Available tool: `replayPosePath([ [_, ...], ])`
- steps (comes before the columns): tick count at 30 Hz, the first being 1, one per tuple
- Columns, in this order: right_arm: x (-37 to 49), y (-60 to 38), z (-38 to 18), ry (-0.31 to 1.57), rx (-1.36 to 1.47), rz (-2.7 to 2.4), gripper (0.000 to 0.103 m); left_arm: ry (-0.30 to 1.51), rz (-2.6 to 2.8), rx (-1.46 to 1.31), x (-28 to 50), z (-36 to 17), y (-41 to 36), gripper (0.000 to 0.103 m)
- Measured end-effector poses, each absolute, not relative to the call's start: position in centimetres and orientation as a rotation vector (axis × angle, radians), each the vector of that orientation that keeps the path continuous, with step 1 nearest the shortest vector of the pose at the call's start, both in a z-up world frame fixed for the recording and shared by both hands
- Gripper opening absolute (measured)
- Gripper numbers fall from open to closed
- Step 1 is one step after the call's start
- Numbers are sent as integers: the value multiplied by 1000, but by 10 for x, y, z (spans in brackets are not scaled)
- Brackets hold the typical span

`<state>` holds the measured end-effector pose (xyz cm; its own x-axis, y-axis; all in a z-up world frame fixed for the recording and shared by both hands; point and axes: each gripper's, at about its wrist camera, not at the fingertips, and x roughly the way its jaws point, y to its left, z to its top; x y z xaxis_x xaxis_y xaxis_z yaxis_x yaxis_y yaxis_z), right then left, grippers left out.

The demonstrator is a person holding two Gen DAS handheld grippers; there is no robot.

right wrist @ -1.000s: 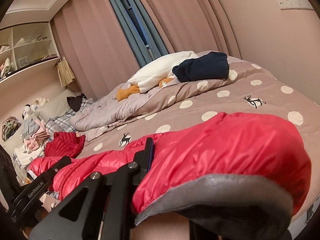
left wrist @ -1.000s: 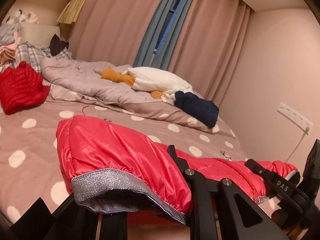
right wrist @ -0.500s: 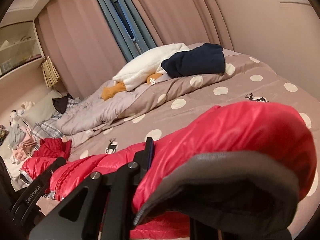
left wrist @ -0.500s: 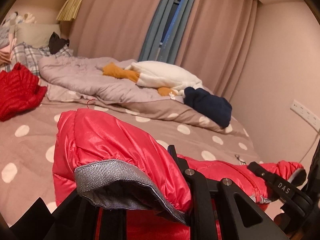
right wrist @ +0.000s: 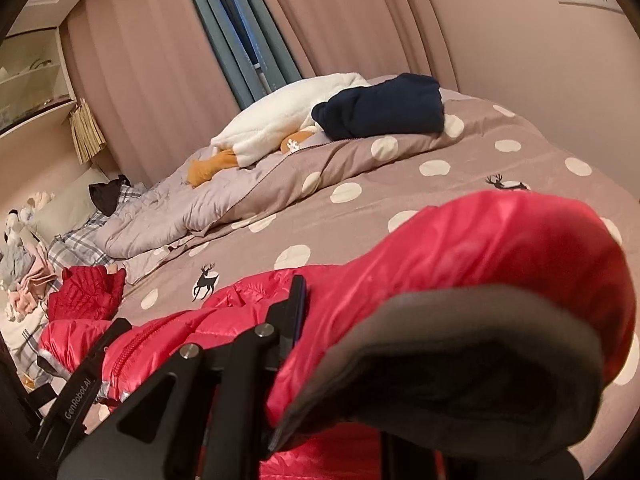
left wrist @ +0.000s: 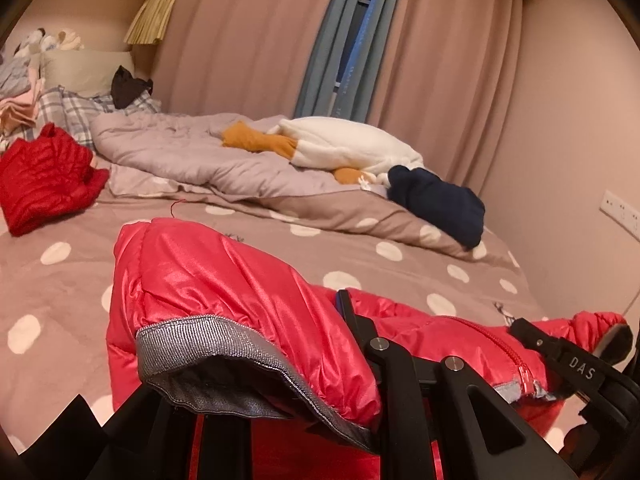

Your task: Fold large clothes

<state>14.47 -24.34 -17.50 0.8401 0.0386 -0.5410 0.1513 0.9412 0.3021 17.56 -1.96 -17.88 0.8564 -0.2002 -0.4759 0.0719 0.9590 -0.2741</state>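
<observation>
Warm, dim indoor light, bent by fisheye lenses.

A soft pinkish-amber glow fills the room from somewhere overhead, tinting the curtains (left wrist: 256, 36) and the wall (right wrist: 540, 60); the blue gap at the window (left wrist: 362, 20) gives no real light. The shiny red jacket (left wrist: 224, 280) catches pale sheen on its folds, and its grey cuff (right wrist: 460, 344) opens into deep shadow, soft and out of focus so close to the lens. Shadows across the bedspread (right wrist: 360, 216) are faint. Straight lines bow outward, and black vignette cuts each corner. Distant shelves (right wrist: 28, 80) look slightly smeared.
</observation>
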Motion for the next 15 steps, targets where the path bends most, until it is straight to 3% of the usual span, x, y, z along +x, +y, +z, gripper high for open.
replayPosePath([
  [11,154,-242,-182,615,399,-68,20,592,-116,-315,177,-188,-16,18],
  [15,152,-232,-180,588,360,-53,28,596,-141,-355,178,-187,-6,20],
])
